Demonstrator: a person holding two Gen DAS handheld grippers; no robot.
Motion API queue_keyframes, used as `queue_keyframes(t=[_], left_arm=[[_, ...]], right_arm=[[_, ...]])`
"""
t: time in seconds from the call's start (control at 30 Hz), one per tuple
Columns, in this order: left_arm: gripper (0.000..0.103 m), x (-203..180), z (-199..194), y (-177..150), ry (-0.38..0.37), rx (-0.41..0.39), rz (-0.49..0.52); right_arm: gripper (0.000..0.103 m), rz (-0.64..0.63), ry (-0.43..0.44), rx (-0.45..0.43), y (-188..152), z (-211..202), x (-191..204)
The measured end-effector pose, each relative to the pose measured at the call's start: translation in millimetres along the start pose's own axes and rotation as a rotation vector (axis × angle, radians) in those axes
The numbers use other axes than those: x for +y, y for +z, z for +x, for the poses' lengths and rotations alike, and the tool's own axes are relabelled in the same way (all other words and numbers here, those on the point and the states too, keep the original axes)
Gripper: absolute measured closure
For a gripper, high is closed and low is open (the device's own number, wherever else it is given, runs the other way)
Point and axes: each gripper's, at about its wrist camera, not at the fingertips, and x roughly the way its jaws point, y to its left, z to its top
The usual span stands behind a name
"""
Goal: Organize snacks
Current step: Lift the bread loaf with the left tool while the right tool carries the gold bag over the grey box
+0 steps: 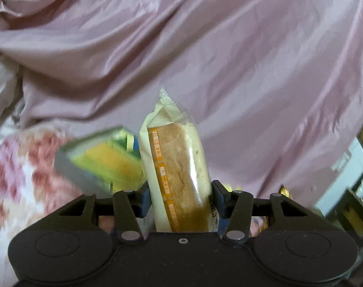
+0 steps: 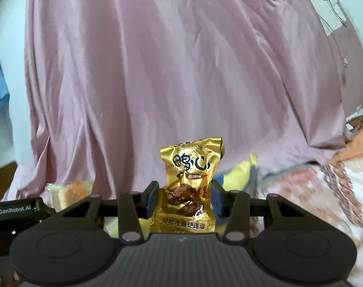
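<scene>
Your left gripper (image 1: pixel 180 201) has its fingers clenched on a wrapped bread roll (image 1: pixel 179 174), gripping the lower half so the long pack stands upright with its crimped seal on top. Behind it to the left, a grey box (image 1: pixel 95 162) with yellow and green packs inside sits tilted and blurred above the floral bed cover (image 1: pixel 16 167), with a pink sheet (image 1: pixel 205 47) hanging behind. That blur suggests movement, so the risk is that the tall, soft roll swings or slides down through the slick film if you turn the wrist fast. Squeezing harder would crush the bread.

Your right gripper (image 2: pixel 183 201) is clamped on a gold snack pouch (image 2: pixel 189 181), held around its middle and standing upright. At lower left of that view you can see another cream and orange wrapped snack (image 2: pixel 69 192), and just right of the pouch some yellow and blue packaging (image 2: pixel 238 174), too blurred to identify. The pouch is puffy and glossy, so a pinch at its middle could let it squirt out. With both grippers loaded and close together, they could also knock each other at the box.
</scene>
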Motion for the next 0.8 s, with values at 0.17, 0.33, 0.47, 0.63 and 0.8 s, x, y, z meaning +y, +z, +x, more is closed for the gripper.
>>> queue_keyframes(t=[0.17,0.33,0.47,0.63,0.8], left_arm=[[0.050,11.5,43.2,24.0,0.059,-0.066,-0.008],[0.050,33.0,86.4,26.5,0.113,-0.039,-0.038],[0.050,46.3,100.5,12.0,0.141,0.012,-0.069],[0.050,53.3,93.1,-5.0,0.150,0.029,-0.070],[0.050,53.9,84.5,-8.7,0.146,0.045,-0.081]], right_arm=[[0.053,0.000,-0.005,-0.015,-4.3,34.1,-10.2],[0.053,0.019,-0.014,0.019,-10.0,60.6,-21.6],[0.053,0.016,-0.010,0.062,-15.9,70.6,-24.0],[0.053,-0.016,-0.003,0.136,-22.1,75.0,-18.2],[0.052,-0.042,-0.009,0.194,-25.7,77.0,-13.0]])
